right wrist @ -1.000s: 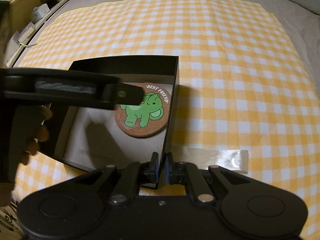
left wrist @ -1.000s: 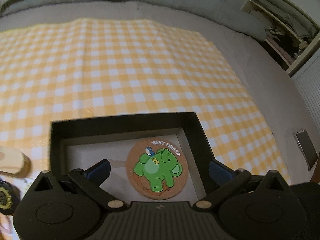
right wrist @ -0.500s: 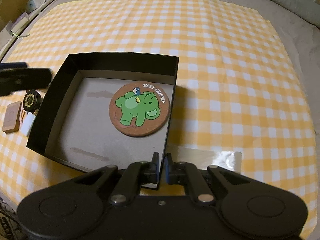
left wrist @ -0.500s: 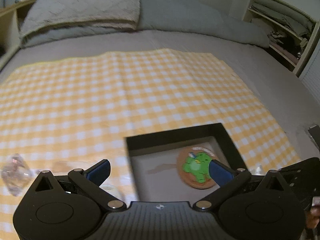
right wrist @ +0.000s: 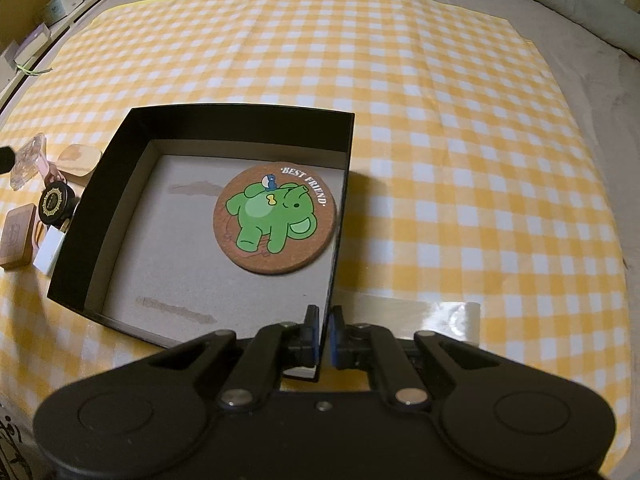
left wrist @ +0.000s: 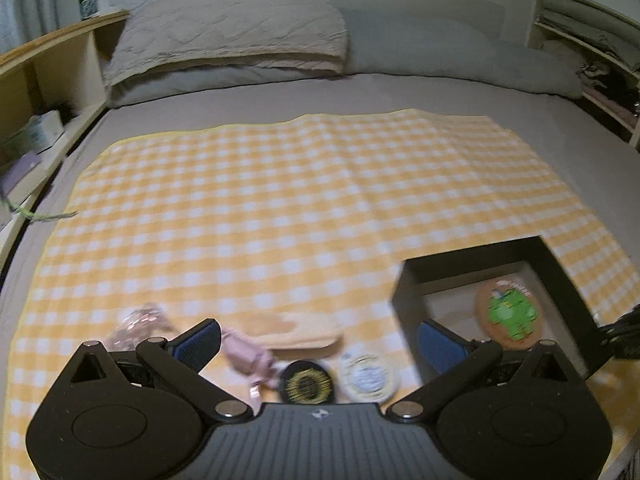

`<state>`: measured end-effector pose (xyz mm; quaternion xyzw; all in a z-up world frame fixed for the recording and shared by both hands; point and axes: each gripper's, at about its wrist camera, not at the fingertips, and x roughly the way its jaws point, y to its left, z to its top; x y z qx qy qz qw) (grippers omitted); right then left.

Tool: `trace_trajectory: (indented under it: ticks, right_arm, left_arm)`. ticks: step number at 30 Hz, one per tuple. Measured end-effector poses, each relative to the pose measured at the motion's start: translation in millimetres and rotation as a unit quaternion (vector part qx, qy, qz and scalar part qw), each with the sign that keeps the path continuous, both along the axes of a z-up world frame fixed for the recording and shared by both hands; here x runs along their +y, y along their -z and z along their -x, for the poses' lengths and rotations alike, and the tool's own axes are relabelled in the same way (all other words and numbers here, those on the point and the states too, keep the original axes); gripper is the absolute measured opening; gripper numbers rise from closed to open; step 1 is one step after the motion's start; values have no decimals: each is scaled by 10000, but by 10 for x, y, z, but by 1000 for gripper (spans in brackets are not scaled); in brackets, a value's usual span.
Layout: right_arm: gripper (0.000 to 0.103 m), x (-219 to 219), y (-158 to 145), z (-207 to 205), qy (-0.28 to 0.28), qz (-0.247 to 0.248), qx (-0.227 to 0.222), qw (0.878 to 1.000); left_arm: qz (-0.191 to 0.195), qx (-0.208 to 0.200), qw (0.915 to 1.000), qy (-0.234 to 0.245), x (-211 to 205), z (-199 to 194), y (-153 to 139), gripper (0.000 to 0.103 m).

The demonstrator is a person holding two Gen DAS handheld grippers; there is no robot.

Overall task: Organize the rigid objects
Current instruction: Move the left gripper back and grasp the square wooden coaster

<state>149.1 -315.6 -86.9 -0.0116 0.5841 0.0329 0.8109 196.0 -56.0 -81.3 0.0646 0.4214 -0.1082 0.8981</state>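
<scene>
A black open box [right wrist: 240, 114] lies on the yellow checked cloth. A round cork coaster [right wrist: 276, 222] with a green elephant lies flat inside it. My right gripper [right wrist: 324, 334] is shut on the box's near right wall, one pad on each side. My left gripper [left wrist: 318, 342] is open and empty, hovering left of the box [left wrist: 476, 258] over a cluster of small items. These are a black round tin [left wrist: 306, 384], a white round tin [left wrist: 368, 372], a pink piece [left wrist: 248, 354], a wooden piece [left wrist: 296, 334] and a clear glass bottle [left wrist: 136, 324]. The coaster [left wrist: 508, 314] shows at the right.
A wooden block [right wrist: 16, 236] and a white item [right wrist: 50, 250] sit beside the box's left wall. A clear plastic sheet [right wrist: 440, 316] lies right of the box. Pillows [left wrist: 228, 36] and shelves [left wrist: 48, 80] border the bed.
My left gripper has drawn back from over the box, moving left and up, so the small items come into its view. The right gripper stays clamped on the box wall.
</scene>
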Motion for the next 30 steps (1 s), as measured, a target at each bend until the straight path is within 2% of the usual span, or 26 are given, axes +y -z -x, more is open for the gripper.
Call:
trace_trajectory:
  ticks: [4,10,15,17,23,25,28,30]
  right_arm:
    - [5,32,1,-14,-10,4,4,10000]
    - [5,-31,-8,20,-20,-10,23,10000]
    - [5,-9,20,24,-30,28,53,10000]
    - [5,-2,31,18,-28,40,63,10000]
    - [5,-13,42,-11,-31,57,96,9999]
    - [5,-6,46,-17,-40,75,102,9999]
    - [6,-13,55,-29,-51,79,114,9999]
    - [5,-18,60,-29,-66,68,126,9999]
  left_arm:
    - [-108,126,9997,-181,276,4,90,103]
    - [-118,552,9969,-546,680,-3,299,103]
    - [136,1337,9833,-1228,987,-23,573,103]
    - [116,1499,9786,-1405,1032,-12,660,103]
    - [5,1614,9787,-1272,941,-40,800,103]
    - [-192,1569,9808,-1141,854,-43,833,103]
    - [-760,1428,9818,-994,751,-45,860,103]
    - [-864,1400,9817,-962,769,-34,857,103]
